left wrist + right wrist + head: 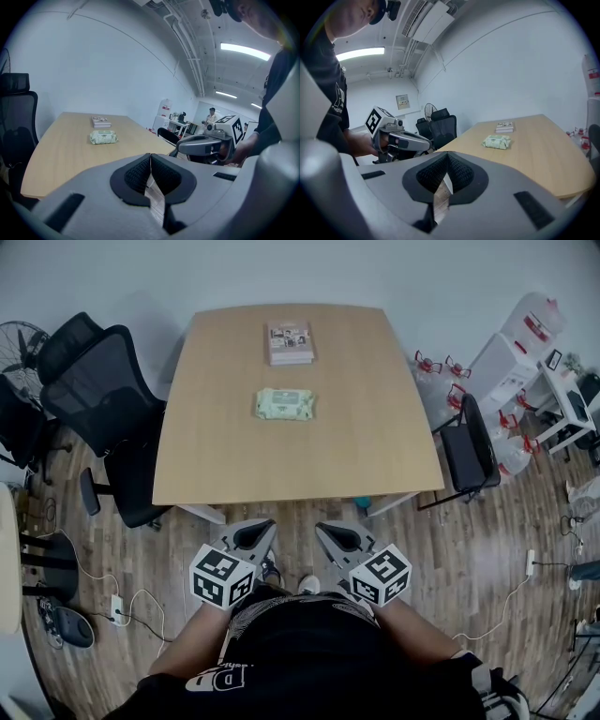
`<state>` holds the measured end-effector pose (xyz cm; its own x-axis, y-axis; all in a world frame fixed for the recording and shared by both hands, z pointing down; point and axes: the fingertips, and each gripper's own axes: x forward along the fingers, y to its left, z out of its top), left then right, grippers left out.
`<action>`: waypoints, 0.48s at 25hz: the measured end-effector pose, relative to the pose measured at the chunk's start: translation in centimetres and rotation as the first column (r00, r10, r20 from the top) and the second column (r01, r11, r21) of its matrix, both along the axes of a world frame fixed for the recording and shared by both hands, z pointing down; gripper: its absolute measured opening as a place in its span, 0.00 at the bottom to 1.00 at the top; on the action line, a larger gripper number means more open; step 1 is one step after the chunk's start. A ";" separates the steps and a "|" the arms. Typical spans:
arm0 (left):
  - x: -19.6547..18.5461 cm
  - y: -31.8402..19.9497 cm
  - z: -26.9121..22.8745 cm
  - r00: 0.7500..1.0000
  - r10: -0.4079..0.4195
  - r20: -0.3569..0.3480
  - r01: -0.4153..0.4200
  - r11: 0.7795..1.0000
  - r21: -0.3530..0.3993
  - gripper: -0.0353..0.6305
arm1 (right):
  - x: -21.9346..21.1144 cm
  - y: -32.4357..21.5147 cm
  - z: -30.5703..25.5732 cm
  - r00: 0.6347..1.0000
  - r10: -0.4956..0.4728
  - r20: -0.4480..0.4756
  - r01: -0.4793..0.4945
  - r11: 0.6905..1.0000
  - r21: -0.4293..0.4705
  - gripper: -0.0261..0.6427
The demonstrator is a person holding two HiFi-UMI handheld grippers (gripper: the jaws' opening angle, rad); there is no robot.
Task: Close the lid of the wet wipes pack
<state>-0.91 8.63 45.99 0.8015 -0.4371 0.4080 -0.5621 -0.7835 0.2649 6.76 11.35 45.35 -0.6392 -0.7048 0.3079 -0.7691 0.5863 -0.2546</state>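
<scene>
Tabletop (pixel 375 456): pale wood, filling the far middle of the head view, and carrying only two things, both toward its far half.
Office chairs (pixel 98 395): black, off the left edge of the tabletop and out of the way of any reach.
Left hand-held gripper (pixel 266 525): held low at the near edge, short of the tabletop. Its jaws are pressed together with nothing between them.
Right hand-held gripper (pixel 324 528): just beside the left one, jaws likewise clenched and empty.
Stack of books (pixel 290 341): far centre, well apart from both grippers.
Wet wipes pack (pixel 286 404): green, lying flat at the tabletop's middle, just nearer than the books and apart from them.
Lid: too small to tell whether it stands open.
Doing the step well: both grippers probably need to travel forward. One closed jaw tip could steady the soft pack at an end while the other presses the flap flat from its hinge side, so the pack does not slide.
</scene>
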 end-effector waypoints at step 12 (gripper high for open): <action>0.2 0.1 0.2 1.000 0.007 0.000 -0.007 1.000 0.000 0.08 | -0.3 0.1 0.3 1.000 -0.001 -0.001 0.001 1.000 -0.006 0.05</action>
<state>-0.75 8.71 46.22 0.8043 -0.4319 0.4080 -0.5570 -0.7873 0.2645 6.51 11.48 45.62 -0.6398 -0.7020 0.3130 -0.7686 0.5856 -0.2575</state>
